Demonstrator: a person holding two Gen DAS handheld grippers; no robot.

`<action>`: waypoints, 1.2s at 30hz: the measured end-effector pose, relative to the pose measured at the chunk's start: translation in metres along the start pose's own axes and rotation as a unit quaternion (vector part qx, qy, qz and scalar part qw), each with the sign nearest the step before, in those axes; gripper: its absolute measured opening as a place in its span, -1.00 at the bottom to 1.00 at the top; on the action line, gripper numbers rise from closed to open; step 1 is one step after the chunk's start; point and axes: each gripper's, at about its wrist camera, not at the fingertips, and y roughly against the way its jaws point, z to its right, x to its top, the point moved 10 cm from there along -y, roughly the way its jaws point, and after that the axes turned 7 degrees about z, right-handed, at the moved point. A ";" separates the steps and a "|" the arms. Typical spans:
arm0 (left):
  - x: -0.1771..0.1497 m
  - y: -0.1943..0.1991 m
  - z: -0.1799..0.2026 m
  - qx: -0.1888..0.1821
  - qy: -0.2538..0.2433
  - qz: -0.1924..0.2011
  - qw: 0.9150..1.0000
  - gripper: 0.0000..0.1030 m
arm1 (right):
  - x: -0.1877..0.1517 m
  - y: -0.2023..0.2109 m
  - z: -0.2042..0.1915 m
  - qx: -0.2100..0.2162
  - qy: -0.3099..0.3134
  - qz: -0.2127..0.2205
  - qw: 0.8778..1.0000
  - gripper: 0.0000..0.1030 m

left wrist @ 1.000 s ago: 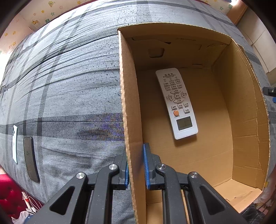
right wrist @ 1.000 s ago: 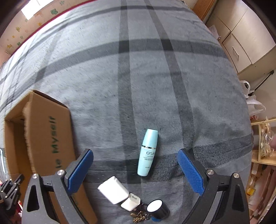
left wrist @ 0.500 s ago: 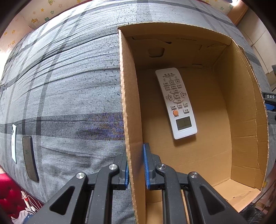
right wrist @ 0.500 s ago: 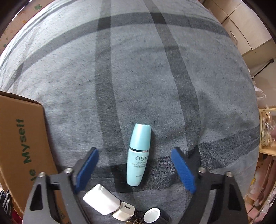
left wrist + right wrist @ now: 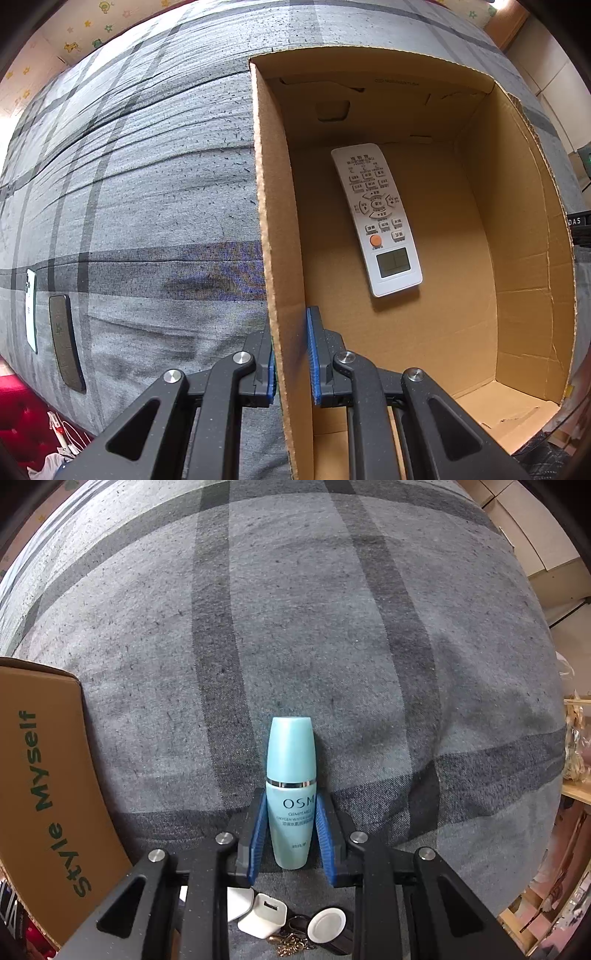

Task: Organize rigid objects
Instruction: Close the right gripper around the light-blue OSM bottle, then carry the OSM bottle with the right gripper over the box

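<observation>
My left gripper (image 5: 290, 354) is shut on the near left wall of an open cardboard box (image 5: 277, 236) that lies on a grey plaid bed. A white remote control (image 5: 376, 218) lies on the box floor. My right gripper (image 5: 290, 834) is shut on the lower body of a light blue OSM bottle (image 5: 291, 775), which lies on the bedcover pointing away from me. The box's outer side, printed "Style Myself", shows at the left of the right wrist view (image 5: 40, 775).
A white phone (image 5: 31, 310) and a dark remote (image 5: 66, 347) lie at the bed's left edge. White chargers (image 5: 263, 915), keys (image 5: 291, 939) and a small round white-capped jar (image 5: 327, 926) lie under my right gripper. Cabinets (image 5: 532, 535) stand at the right.
My right gripper moved forward over the blue bottle and closed from wide open onto it. My left gripper kept its hold on the box wall.
</observation>
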 end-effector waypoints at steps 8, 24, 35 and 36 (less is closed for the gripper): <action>0.000 0.000 0.001 0.002 -0.002 -0.001 1.000 -0.73 | -0.006 0.036 -0.001 0.000 0.001 0.014 1.000 -0.48; 0.001 0.000 0.003 0.002 -0.003 -0.002 1.000 -0.73 | -0.023 0.096 -0.001 0.007 -0.001 0.039 0.999 -0.48; 0.002 0.000 0.004 0.006 -0.013 -0.002 1.000 -0.73 | -0.030 0.140 -0.008 0.011 0.011 0.062 0.998 -0.48; 0.002 0.000 0.005 0.007 -0.013 -0.001 1.000 -0.73 | -0.031 0.142 -0.009 0.012 0.012 0.064 0.998 -0.48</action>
